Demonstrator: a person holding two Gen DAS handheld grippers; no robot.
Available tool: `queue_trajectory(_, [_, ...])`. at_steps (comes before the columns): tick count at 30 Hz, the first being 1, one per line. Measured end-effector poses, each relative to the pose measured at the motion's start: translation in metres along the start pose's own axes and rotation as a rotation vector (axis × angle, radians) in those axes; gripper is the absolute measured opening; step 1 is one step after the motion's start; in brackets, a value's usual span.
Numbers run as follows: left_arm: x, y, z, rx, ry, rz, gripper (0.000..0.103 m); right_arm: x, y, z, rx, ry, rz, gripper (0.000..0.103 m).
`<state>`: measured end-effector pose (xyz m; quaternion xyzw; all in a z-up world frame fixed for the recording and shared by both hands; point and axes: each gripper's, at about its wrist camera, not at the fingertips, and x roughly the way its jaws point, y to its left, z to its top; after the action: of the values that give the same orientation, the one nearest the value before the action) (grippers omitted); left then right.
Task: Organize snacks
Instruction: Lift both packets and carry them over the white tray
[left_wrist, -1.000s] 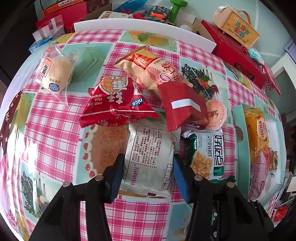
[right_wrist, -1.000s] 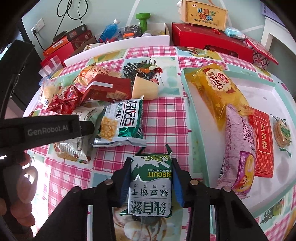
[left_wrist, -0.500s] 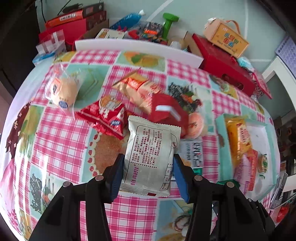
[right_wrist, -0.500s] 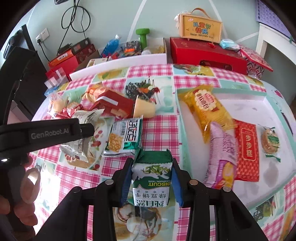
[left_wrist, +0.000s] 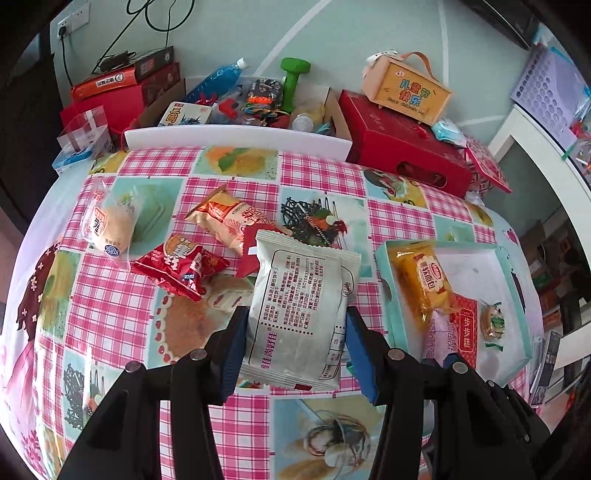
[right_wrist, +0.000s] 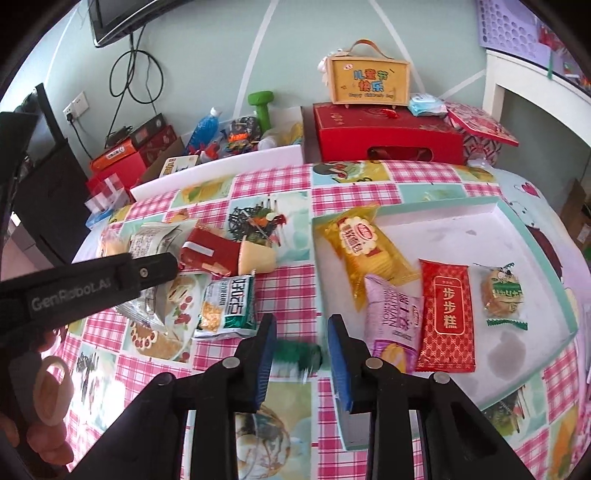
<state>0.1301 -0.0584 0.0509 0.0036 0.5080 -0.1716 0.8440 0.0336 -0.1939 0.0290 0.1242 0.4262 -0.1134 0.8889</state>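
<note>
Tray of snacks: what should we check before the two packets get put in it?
1. Left gripper holds the white packet firmly: ok, both pads press its sides.
2. Right gripper holds the green packet firmly: cannot tell; the jaws are closing and only a green blur shows between them.
3. Tray has free room: ok, its far side is bare white floor.
4. Snacks in the tray lie flat: ok, the yellow packet and the red packet both do.
5. All snacks are off the tablecloth: not ok, the green-and-white packet and others lie outside the tray.
</note>
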Motion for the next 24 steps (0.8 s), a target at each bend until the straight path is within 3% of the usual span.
queue_trajectory(8, [0.025,0.004,-0.016,-0.025,0.085,0.018,0.053,0.011,-0.004,-0.004,-0.006,0.040,0.004,0.031])
queue_trajectory(14, [0.036,0.007,-0.037,-0.026,0.146,0.042,0.053,0.021,-0.002,-0.017,-0.007,0.114,0.057,0.032])
queue_trajectory(20, [0.031,0.013,-0.057,-0.051,0.156,0.050,0.053,0.028,-0.003,-0.034,-0.007,0.181,0.091,0.032])
queue_trajectory(24, [0.032,0.013,-0.063,-0.057,0.166,0.043,0.053,0.033,-0.001,-0.041,-0.022,0.213,0.083,0.042])
